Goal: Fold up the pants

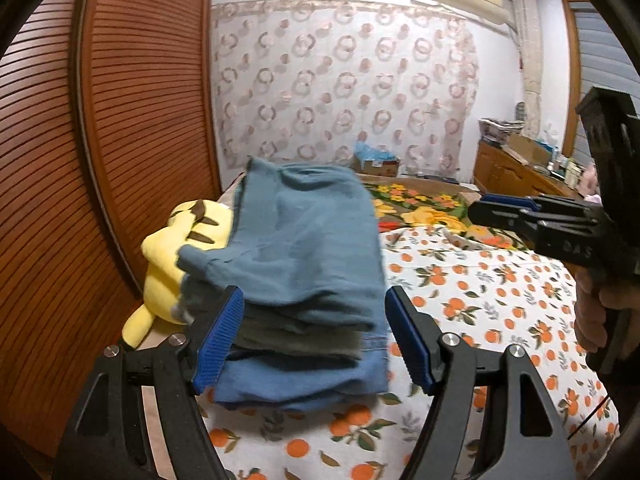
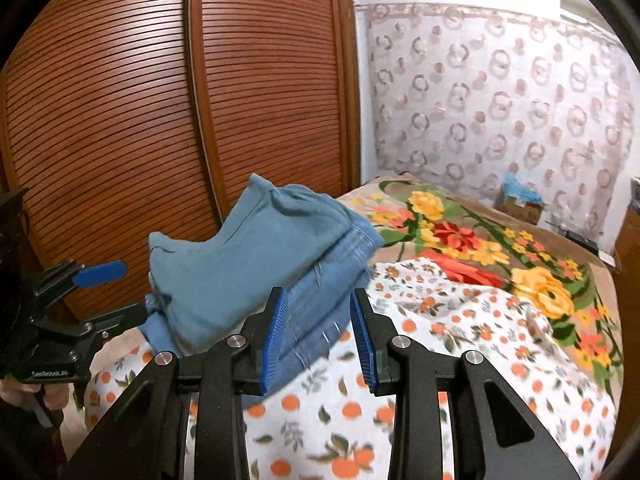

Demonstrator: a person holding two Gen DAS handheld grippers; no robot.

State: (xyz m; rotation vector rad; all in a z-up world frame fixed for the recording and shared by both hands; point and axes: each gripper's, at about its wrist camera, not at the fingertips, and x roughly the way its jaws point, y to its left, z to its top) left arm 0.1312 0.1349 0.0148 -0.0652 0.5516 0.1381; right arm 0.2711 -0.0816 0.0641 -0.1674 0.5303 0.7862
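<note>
A folded stack of pants (image 1: 304, 248), teal on top with grey and blue denim layers beneath, lies on the orange-print bedsheet (image 1: 480, 300). My left gripper (image 1: 312, 344) is open, its blue pads (image 1: 216, 340) flanking the near end of the stack, and the right-hand pad stands clear of the cloth. My right gripper (image 2: 320, 340) is open at a narrow gap with nothing pressed between its pads. The stack (image 2: 248, 264) lies just ahead of it and to the left. From the left wrist view the right gripper (image 1: 476, 210) hovers empty, well right of the stack.
A yellow plush toy (image 1: 168, 264) lies against the stack's left side. Louvered wooden wardrobe doors (image 2: 120, 140) run along the bed's left. A floral blanket (image 2: 460, 240) covers the far half of the bed, with a cardboard box (image 2: 520, 204) behind it. A wooden dresser (image 1: 512, 172) stands at far right.
</note>
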